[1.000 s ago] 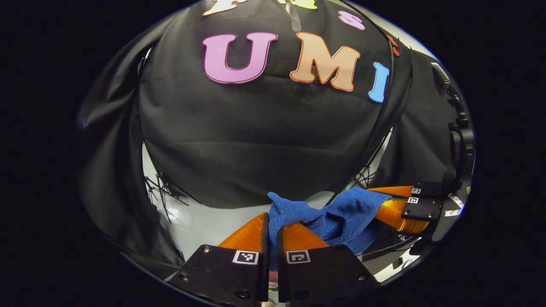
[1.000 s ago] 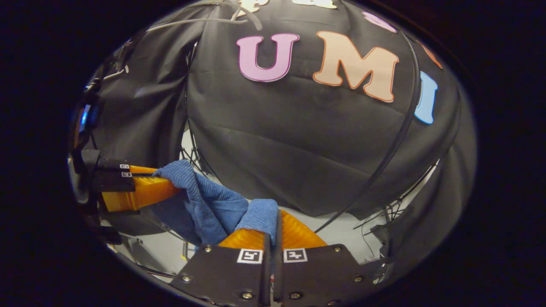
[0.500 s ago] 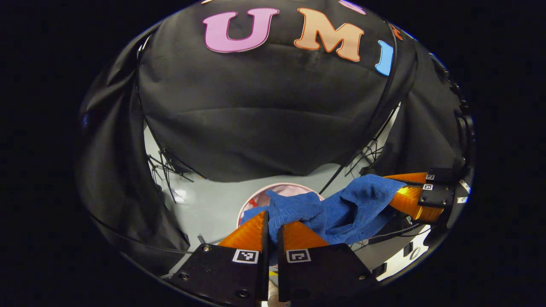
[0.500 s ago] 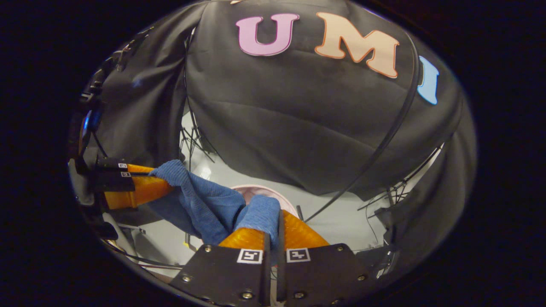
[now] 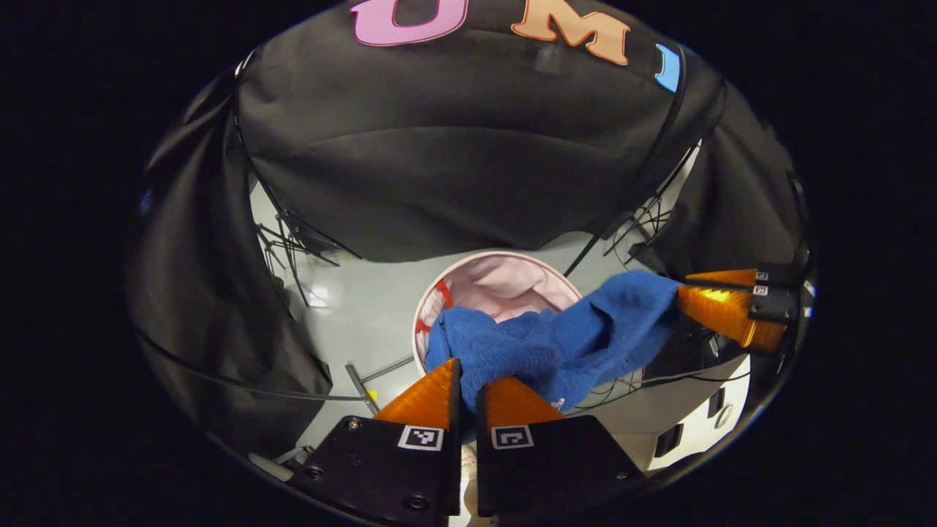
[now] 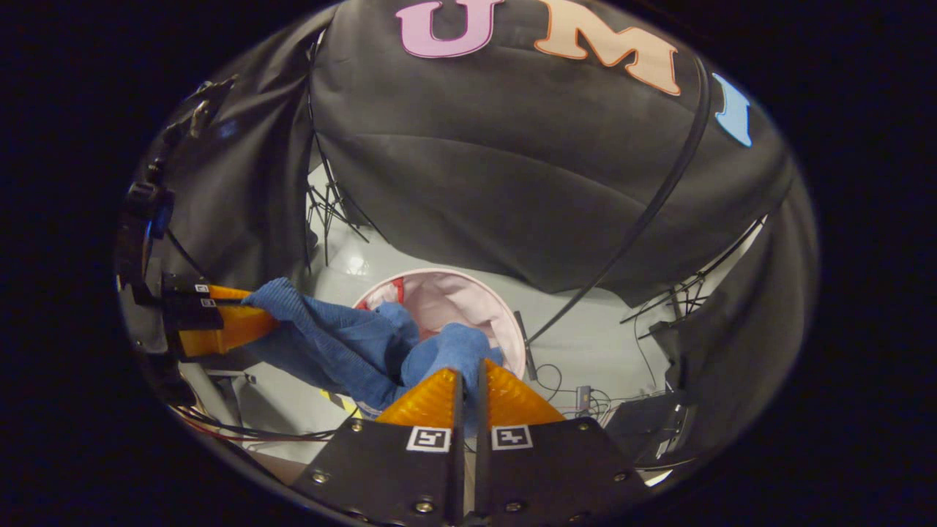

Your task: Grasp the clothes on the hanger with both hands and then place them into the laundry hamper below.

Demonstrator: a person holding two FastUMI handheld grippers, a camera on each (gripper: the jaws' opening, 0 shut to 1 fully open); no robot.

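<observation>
Both views have tipped downward since a second ago, so the round pink laundry hamper with a pale lining (image 5: pixel 505 282), then hidden, now lies open below on the grey floor (image 5: pixel 351 322). I judge that the carry is almost over and the lowering comes next. The left gripper (image 5: pixel 468 380) is closed on one end of the blue ribbed knit garment (image 5: pixel 556 344), and the right gripper (image 6: pixel 468 388) is closed on the other end, so the cloth hangs slack between them, above the near side of the hamper's mouth. Something red (image 5: pixel 443 293) shows inside at the left rim. Thin black cables (image 6: pixel 578 399) lie on the floor to the right of the hamper, and black stand legs (image 5: pixel 293 234) stand far left; neither blocks the drop. Part of the garment hangs nearer than the rim, so it may catch there.
</observation>
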